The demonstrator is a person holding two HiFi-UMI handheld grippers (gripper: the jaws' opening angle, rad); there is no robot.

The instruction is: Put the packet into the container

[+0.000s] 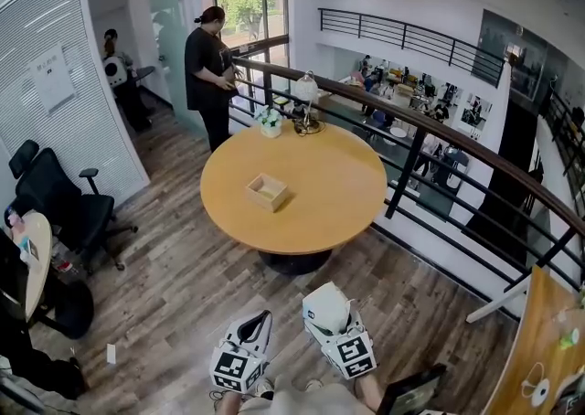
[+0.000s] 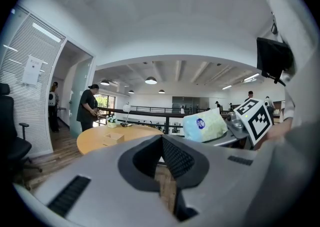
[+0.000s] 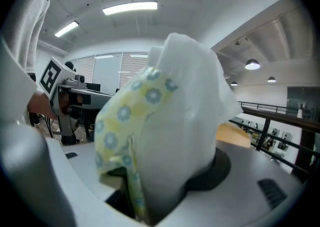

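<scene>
My right gripper (image 1: pixel 326 319) is clenched on the white, flower-printed packet (image 3: pixel 170 121), held near me over the wood floor (image 1: pixel 183 285). The packet's long axis runs out ahead toward the far counter (image 1: pixel 343 198). The left gripper (image 2: pixel 162 143) has its fingers (image 2: pixel 182 160) pressed together, empty. The wooden container (image 1: pixel 267 191) sits mid-counter, with a lamp (image 1: pixel 305 90) and flower pot (image 1: pixel 271 122) at the far edge and a person (image 1: pixel 208 75) beyond.

Round table (image 1: pixel 331 186), open box (image 1: pixel 267 192) on it, packet (image 1: pixel 325 304) in right tongs (image 1: pixel 335 320)

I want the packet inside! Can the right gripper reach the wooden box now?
Probably not: the right gripper with the packet hangs over floor, far short of the wooden box on the table. Nothing blocks it.
</scene>
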